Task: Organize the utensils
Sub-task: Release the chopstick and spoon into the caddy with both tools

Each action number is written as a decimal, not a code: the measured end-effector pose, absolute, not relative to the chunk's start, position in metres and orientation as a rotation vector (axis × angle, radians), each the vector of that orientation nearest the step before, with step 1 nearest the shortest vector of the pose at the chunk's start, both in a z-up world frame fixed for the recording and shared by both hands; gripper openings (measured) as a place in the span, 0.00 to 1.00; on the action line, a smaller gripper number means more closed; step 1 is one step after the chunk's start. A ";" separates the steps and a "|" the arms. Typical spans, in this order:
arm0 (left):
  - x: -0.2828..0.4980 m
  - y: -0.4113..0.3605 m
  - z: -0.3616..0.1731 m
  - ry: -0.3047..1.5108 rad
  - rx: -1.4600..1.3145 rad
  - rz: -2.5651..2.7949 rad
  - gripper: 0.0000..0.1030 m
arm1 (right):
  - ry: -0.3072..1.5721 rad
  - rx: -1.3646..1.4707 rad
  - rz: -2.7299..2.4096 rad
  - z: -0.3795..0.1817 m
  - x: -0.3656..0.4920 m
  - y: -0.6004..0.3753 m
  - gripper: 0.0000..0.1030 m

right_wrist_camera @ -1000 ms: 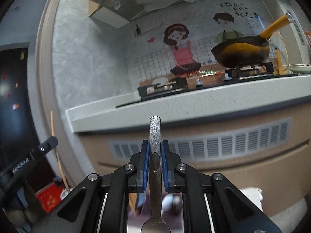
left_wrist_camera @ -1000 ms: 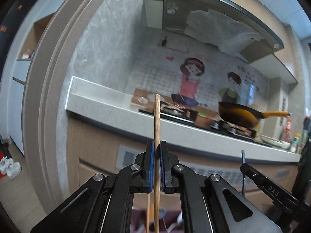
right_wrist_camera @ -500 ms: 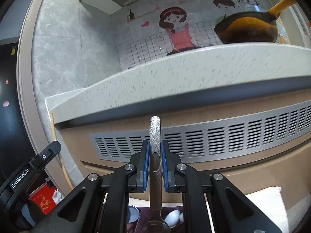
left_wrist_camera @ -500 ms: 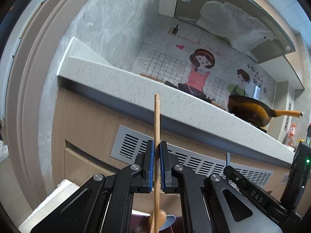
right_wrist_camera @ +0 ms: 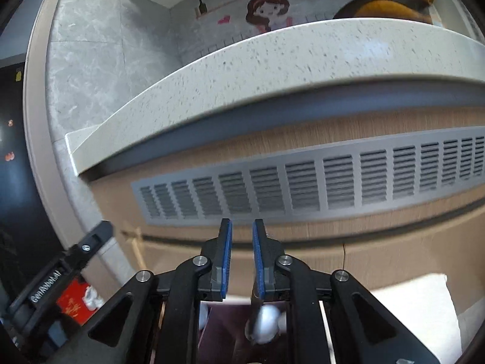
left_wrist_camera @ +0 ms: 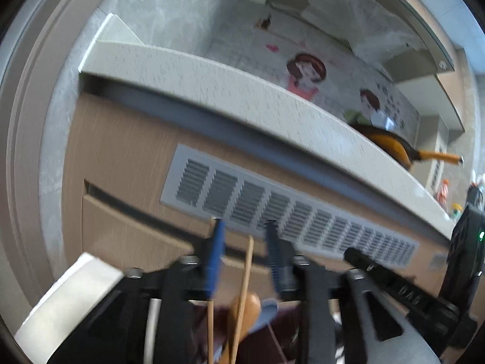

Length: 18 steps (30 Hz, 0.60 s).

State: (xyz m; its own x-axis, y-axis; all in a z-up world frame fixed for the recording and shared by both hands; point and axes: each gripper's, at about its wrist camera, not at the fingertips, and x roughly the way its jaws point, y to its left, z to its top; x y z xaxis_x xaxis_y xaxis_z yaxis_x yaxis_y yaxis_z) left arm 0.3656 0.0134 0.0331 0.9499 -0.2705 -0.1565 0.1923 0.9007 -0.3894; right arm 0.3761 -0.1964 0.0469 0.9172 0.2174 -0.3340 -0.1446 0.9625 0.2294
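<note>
In the left wrist view my left gripper [left_wrist_camera: 245, 227] is open. A thin wooden chopstick [left_wrist_camera: 244, 285] stands loose between its blue pads, touching neither, and drops toward a dark container [left_wrist_camera: 272, 333] that holds a wooden spoon [left_wrist_camera: 244, 303] and a second chopstick [left_wrist_camera: 209, 327]. In the right wrist view my right gripper [right_wrist_camera: 242, 230] is open and empty. Below it a metal spoon [right_wrist_camera: 262, 324] lies blurred in the dark container [right_wrist_camera: 224, 327] beside a white spoon [right_wrist_camera: 203, 312].
A speckled stone countertop [right_wrist_camera: 272, 60] overhangs a wooden cabinet front with a grey vent grille [right_wrist_camera: 318, 182]. A yellow-handled pan [left_wrist_camera: 403, 151] sits on the stove. White surfaces [left_wrist_camera: 72, 297] flank the container. The other gripper [right_wrist_camera: 60, 273] shows at the left.
Both grippers have opened. The left let go of the chopstick and the right let go of the metal spoon, which dropped into the container. Both cameras sank lower toward the cabinet.
</note>
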 end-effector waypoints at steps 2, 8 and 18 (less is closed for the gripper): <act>0.356 0.016 0.033 0.257 -0.363 -0.237 0.38 | 0.365 0.187 0.185 0.051 0.360 -0.201 0.18; 0.327 0.022 0.029 0.441 -0.300 -0.159 0.45 | 0.376 0.086 0.152 0.056 0.301 -0.212 0.39; 0.246 0.026 -0.005 0.649 -0.163 -0.100 0.53 | 0.621 -0.094 0.126 0.009 0.235 -0.204 0.43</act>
